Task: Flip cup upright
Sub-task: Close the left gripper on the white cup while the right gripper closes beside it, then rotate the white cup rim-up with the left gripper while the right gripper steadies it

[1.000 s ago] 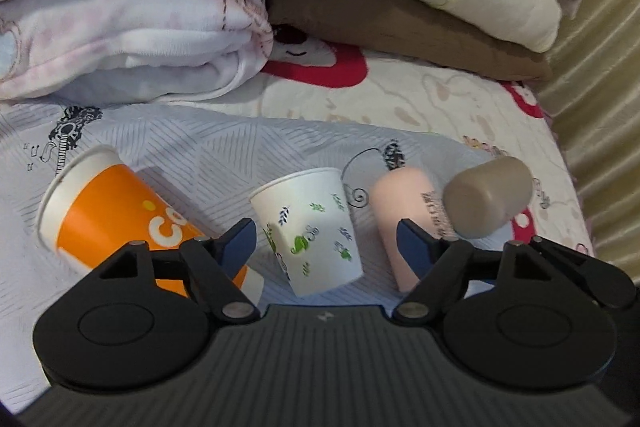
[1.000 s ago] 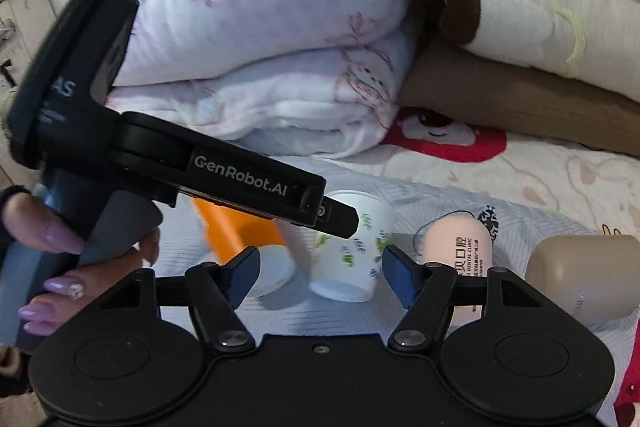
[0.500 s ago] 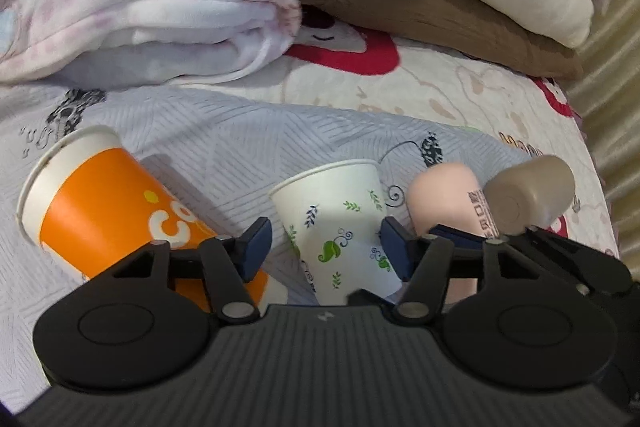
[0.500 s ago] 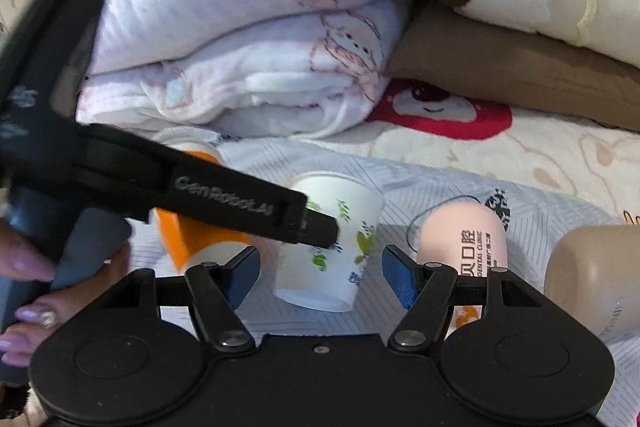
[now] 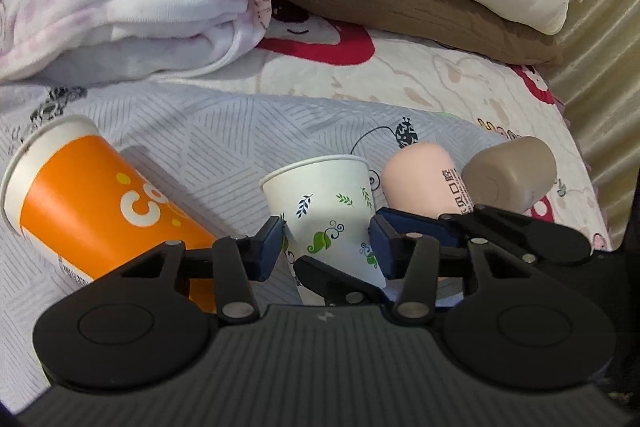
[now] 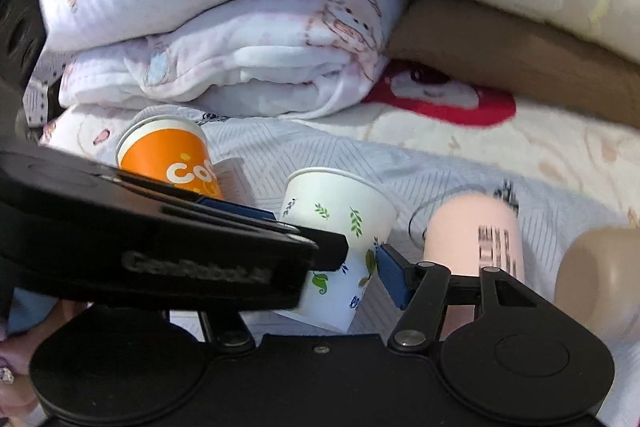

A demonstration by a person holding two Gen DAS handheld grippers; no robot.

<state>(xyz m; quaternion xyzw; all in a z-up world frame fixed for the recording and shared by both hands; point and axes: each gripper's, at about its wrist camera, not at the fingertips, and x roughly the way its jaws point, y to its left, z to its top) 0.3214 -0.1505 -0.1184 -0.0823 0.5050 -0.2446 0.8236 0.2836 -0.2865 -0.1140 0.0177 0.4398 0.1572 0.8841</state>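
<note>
The left gripper (image 5: 326, 241) has its two blue pads on either side of the white paper cup (image 5: 324, 211), low on the cup's wall. The gap between the pads is about as wide as the cup there; I cannot tell if the pads already press the paper or only stand beside it. In the left wrist view the cup rests tilted on the grey striped sheet (image 5: 240, 131), with its wide rim pointing up and away. An orange cup (image 5: 100, 203) lies on its side to the left, and a pink cup (image 5: 424, 183) and a beige cup (image 5: 512, 175) lie to the right, all near.

In the right wrist view the right gripper (image 6: 360, 267) is also at the white paper cup (image 6: 340, 243). Its right blue pad is just beside the cup's wall. Its left finger is hidden behind the left gripper (image 6: 280, 259), which crosses in front, so I cannot say how far it is open.

To do this step well, I think one gripper should close gently, because thin paper crushes easily. The other should keep away so the fingers do not collide. Then turn the cup until its base sits flat. The soft sheet may let it tip again, so release slowly.
</note>
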